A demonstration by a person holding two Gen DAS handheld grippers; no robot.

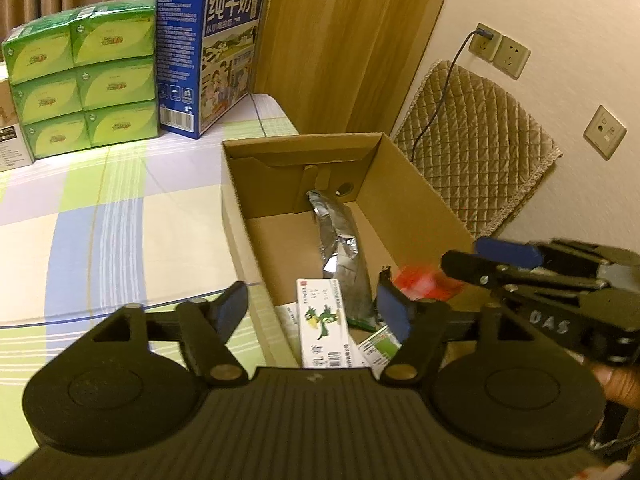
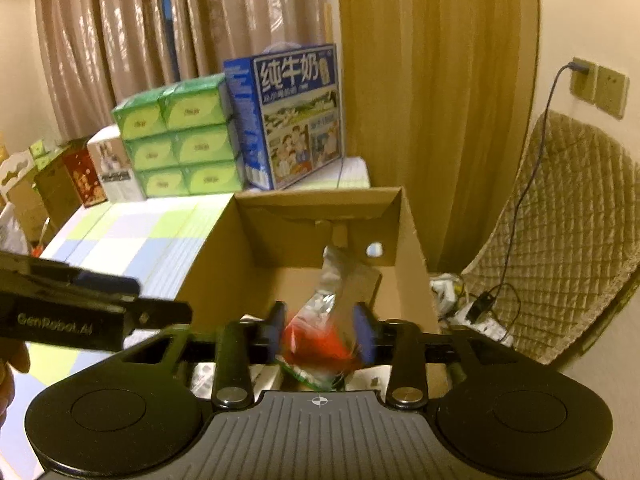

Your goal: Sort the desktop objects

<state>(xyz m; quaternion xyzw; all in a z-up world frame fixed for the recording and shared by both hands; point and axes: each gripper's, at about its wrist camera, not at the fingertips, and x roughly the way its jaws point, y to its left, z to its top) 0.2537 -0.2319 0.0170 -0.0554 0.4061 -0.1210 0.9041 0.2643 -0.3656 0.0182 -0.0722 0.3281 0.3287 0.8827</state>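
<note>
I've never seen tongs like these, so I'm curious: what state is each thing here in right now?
Left tongs: open, holding nothing.
Right tongs: closed on the red packet, above the box.
Cardboard box: open at the top, partly filled.
Silver foil pouch: crumpled, lying in the box.
White carton with green bird: lying in the box.
Wall socket: plug inserted.

On my feeds: a brown cardboard box (image 1: pixel 408 208) holding a crinkled silver foil pouch (image 1: pixel 340 248), a white carton (image 1: pixel 320 328) printed with a green bird, and a blurred red packet (image 2: pixel 316 344) with a clear top. The surface (image 1: pixel 100 216) wears a green, blue, lilac and cream check. Behind stand green tissue packs (image 1: pixel 84 76) and a blue milk carton (image 1: pixel 208 56). My claw pads (image 1: pixel 394 308) are blue on black.
</note>
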